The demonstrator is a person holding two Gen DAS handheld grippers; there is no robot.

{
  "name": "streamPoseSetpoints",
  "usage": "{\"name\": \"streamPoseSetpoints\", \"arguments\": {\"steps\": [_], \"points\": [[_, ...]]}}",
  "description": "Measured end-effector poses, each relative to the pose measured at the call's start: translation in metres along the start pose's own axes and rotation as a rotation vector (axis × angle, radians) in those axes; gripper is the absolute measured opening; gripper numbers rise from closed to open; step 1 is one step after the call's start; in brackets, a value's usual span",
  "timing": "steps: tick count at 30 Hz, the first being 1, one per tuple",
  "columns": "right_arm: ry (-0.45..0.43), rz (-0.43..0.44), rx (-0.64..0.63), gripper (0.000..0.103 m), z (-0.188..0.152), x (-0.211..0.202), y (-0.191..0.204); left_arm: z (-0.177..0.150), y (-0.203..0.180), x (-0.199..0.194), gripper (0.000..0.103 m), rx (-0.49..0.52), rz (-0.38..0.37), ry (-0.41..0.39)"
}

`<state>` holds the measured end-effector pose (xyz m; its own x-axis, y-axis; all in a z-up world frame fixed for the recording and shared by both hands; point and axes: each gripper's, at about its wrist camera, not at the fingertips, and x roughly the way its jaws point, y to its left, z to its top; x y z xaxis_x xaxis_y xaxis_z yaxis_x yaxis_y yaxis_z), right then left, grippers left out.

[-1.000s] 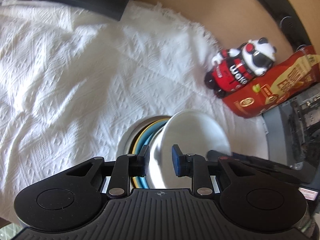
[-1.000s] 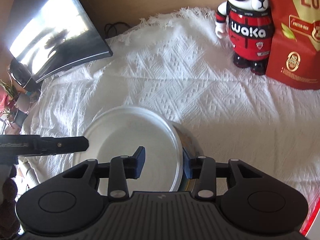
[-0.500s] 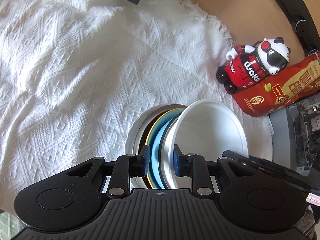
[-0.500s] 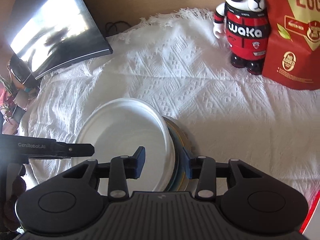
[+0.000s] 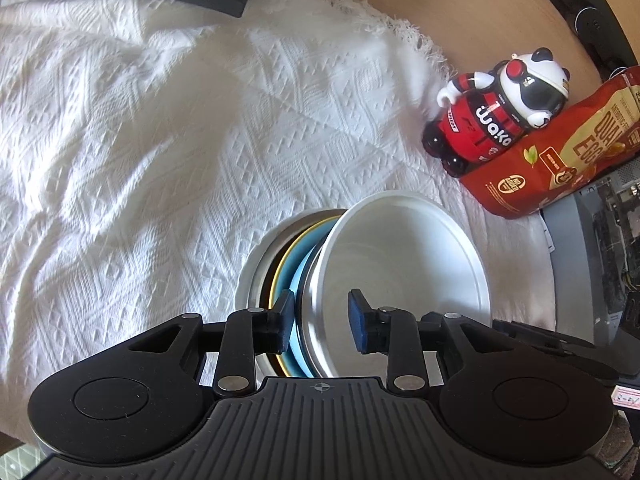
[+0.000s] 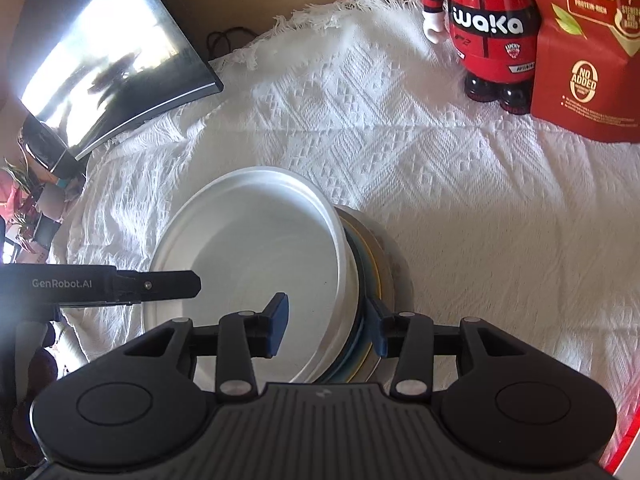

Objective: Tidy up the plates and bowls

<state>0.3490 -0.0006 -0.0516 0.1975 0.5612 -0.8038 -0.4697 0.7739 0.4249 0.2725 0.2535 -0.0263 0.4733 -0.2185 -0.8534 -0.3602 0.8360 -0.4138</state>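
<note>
Near, mid-way across the white cloth (image 5: 160, 140) on the table (image 5: 480, 20): a stack (image 5: 280, 268) of plates, blue and yellow rims showing. Leaning tilted against the stack's top, a white plate (image 5: 400, 256). At the left claw (image 5: 322, 320): opening, still narrow, the white plate's rim between the jaws, right pad clear of it. At the right claw (image 6: 328, 322): opening too, set astride the rims of white plate and stack, left pad clear of the plate. Far right, a panda toy (image 5: 492, 116) touching a red bag (image 5: 560, 160). Far left, a dark screen (image 6: 100, 60).
</note>
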Motion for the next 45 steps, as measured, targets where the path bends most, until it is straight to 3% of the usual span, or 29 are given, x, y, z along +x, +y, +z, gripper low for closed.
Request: {"name": "streamPoseSetpoints", "arguments": {"steps": [6, 13, 20, 25, 29, 32, 39, 41, 45], "points": [[-0.015, 0.013, 0.012, 0.043, -0.003, -0.001, -0.002, 0.001, -0.004, -0.003, 0.030, 0.021, 0.023, -0.025], [-0.122, -0.010, -0.010, 0.043, -0.003, -0.031, -0.002, 0.004, -0.024, -0.040, 0.027, 0.063, -0.002, -0.154], [-0.284, -0.148, -0.076, 0.048, -0.014, -0.086, -0.018, 0.003, -0.061, -0.069, 0.027, 0.121, -0.011, -0.286], [-0.348, -0.246, -0.089, 0.053, -0.035, -0.125, -0.054, 0.001, -0.082, -0.052, 0.027, 0.173, -0.041, -0.221], [-0.351, -0.326, -0.073, 0.054, -0.053, -0.143, -0.085, -0.010, -0.074, -0.042, 0.027, 0.133, -0.028, -0.193], [-0.340, -0.283, -0.036, 0.054, -0.058, -0.144, -0.095, -0.015, -0.059, -0.047, 0.027, 0.088, -0.019, -0.211], [-0.220, 0.062, -0.015, 0.054, -0.039, -0.096, -0.051, -0.018, -0.031, -0.049, 0.027, 0.041, 0.020, -0.208], [-0.203, 0.082, -0.036, 0.053, -0.031, -0.079, -0.033, -0.020, -0.023, -0.045, 0.027, 0.029, 0.034, -0.187], [-0.171, 0.043, -0.104, 0.038, -0.016, -0.048, -0.004, -0.023, -0.010, -0.040, 0.029, 0.020, 0.043, -0.157]]}}
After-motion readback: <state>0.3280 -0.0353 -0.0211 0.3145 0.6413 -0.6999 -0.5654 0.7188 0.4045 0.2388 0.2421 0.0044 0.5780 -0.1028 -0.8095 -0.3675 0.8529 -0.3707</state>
